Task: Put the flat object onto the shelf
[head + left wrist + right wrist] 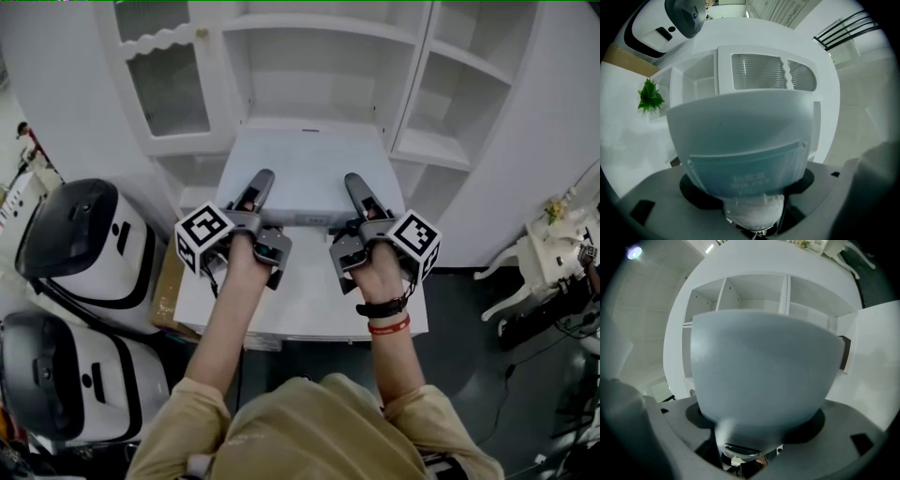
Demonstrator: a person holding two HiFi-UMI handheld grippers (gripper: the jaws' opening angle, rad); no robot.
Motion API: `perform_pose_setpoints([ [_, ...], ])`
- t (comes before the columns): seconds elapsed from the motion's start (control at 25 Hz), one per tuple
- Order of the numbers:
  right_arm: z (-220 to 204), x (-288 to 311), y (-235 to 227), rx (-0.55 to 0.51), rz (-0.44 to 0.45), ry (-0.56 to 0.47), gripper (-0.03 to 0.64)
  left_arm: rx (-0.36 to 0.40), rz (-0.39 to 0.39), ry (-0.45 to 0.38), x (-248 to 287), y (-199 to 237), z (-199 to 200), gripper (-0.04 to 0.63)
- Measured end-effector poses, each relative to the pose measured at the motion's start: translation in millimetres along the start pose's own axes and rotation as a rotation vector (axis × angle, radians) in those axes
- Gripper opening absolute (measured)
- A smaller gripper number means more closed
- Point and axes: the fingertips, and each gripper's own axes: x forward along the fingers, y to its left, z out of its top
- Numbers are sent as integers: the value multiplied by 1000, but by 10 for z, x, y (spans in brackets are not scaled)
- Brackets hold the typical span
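A tall white shelf point(319, 94) stands just past the tips of both claws, with many open boxes in it. Under the claws is a white counter point(309, 305). The floor point(469, 375) is dark. Out past the left claw point(262, 180) sit two round white and black machines point(80, 244), and a brown cardboard box point(169, 281) leans by the counter on that same side. Out past the right claw point(354, 180) stands a small white table point(548, 253) with curly legs. The left gripper view shows a little green plant point(649, 96) off to one side.

The flat object point(309, 173) is a wide, pale board – it lies between the two claws and the shelf, with its far edge near the middle opening. Both claws are clenched on its near edge, side by side. One finger of each claw lies on top of it and the other is hidden below. In both gripper views the pale thing fills the space between the jaws, and the shelf shows beyond it. It is over the counter, but I cannot tell if it touches the counter.
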Motion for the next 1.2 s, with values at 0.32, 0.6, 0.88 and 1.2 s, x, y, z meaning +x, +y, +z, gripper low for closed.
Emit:
perform_pose_setpoints([
  [0.32, 462, 397, -169, 24, -23, 18, 385, 5, 31, 6, 639, 44, -26, 344],
  [0.6, 545, 588, -247, 5, -29, 6, 385, -6, 35, 26, 838, 144, 40, 345],
  [0.88, 554, 756, -321, 7, -30, -6, 385, -8, 31, 40, 993, 220, 149, 344],
  [1.2, 638, 1047, -424, 26, -34, -10, 385, -24, 42, 45, 1234, 306, 297, 339],
])
